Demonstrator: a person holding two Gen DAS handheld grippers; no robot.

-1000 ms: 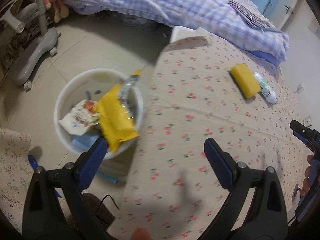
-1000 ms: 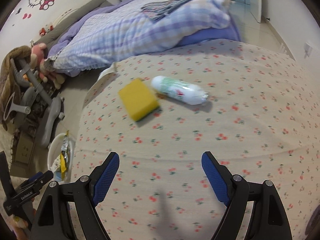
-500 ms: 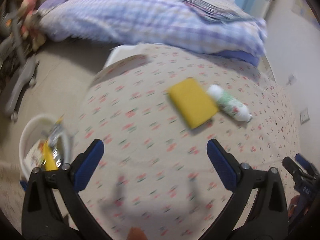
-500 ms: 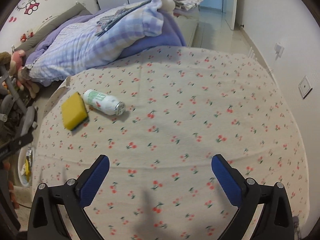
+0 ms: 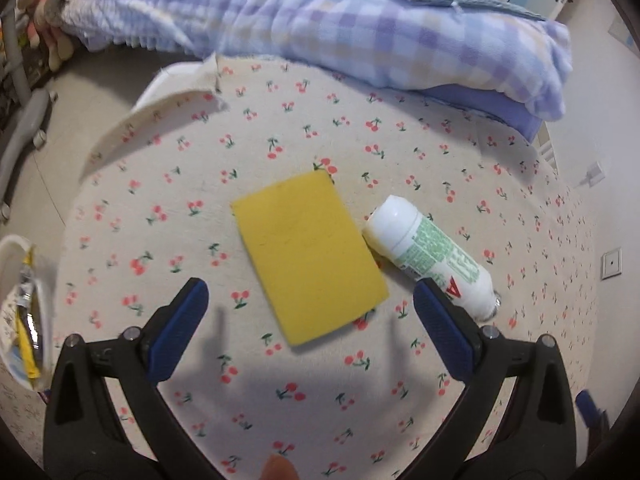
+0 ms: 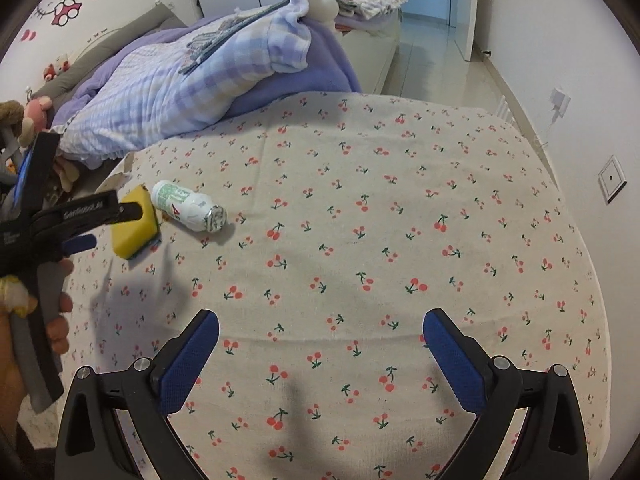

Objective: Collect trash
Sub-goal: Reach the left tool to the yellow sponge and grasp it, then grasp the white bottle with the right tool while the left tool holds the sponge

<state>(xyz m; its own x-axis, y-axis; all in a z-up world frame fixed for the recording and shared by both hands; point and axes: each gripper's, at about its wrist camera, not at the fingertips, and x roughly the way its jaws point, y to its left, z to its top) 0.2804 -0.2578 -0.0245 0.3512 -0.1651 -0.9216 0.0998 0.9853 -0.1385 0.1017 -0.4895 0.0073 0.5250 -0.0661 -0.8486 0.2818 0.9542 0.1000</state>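
Note:
A yellow sponge (image 5: 310, 254) lies flat on the cherry-print tablecloth (image 5: 240, 148), with a white and green bottle (image 5: 434, 255) on its side touching its right edge. My left gripper (image 5: 310, 312) is open and empty, just above the sponge's near end. In the right wrist view the sponge (image 6: 132, 232) and bottle (image 6: 188, 206) sit at far left, partly behind the left gripper's body (image 6: 60, 220). My right gripper (image 6: 320, 348) is open and empty over bare cloth.
A white trash bin (image 5: 12, 320) with wrappers inside stands on the floor at the table's left edge. A bed with a purple checked blanket (image 5: 320, 16) lies beyond the table. A wall (image 6: 580, 80) runs along the right side.
My left gripper swung right from above the bin and closed in on the sponge and bottle. My right gripper pulled back and turned right, so both items now sit far left.

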